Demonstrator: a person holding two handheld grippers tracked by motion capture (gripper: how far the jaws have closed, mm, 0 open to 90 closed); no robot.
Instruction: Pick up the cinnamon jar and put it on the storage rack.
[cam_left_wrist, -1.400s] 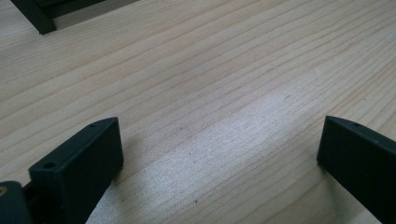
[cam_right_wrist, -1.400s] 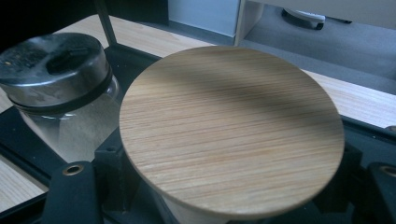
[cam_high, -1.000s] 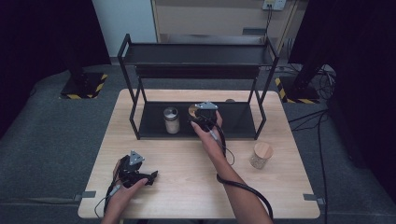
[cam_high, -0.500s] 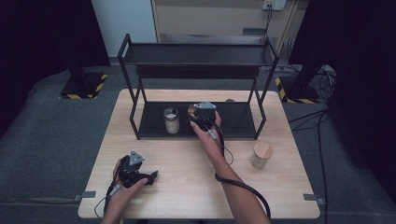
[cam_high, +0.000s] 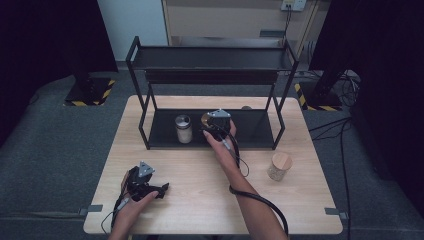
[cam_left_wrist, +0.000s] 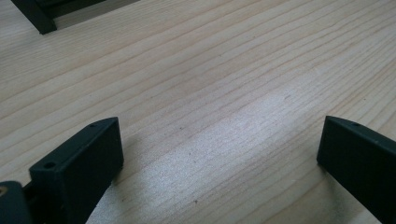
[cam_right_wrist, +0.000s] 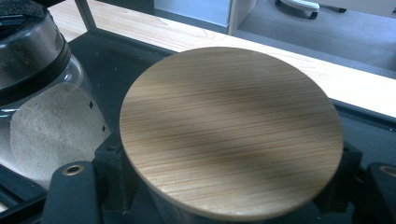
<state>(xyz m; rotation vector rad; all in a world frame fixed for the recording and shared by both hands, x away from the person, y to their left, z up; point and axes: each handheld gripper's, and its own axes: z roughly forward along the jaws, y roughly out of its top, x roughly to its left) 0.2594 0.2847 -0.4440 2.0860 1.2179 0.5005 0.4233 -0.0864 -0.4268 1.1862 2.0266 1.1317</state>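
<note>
Nearest me, the left tongs (cam_high: 161, 190) rest low on the desk (cam_high: 200, 200) at about seven o'clock, jaws spread wide with nothing but bare wood grain between them. I would leave them parked there; they play no part in this step.

Further out, at the centre of the desk, my right tongs (cam_high: 209, 121) are clamped on a wooden-lidded jar (cam_right_wrist: 231, 130). In the right gripper view the jaws sit tight against the jar's sides just under the lid, so the grip looks sound. The jar is at the bottom shelf (cam_high: 255, 125) of the black metal rack (cam_high: 215, 57), whether resting on it or just above I cannot tell.

Immediately at its nine o'clock stands a metal-lidded glass jar (cam_high: 183, 128) with pale powder inside, near but apart.

In my judgement the step is setting the held jar on that shelf. Recommendations: keep it upright, hold clear of the neighbour, confirm the base is flat on the shelf before easing the jaws apart, then draw straight back under the upper shelf.

A second wooden-lidded jar (cam_high: 279, 166) waits at four o'clock.
</note>
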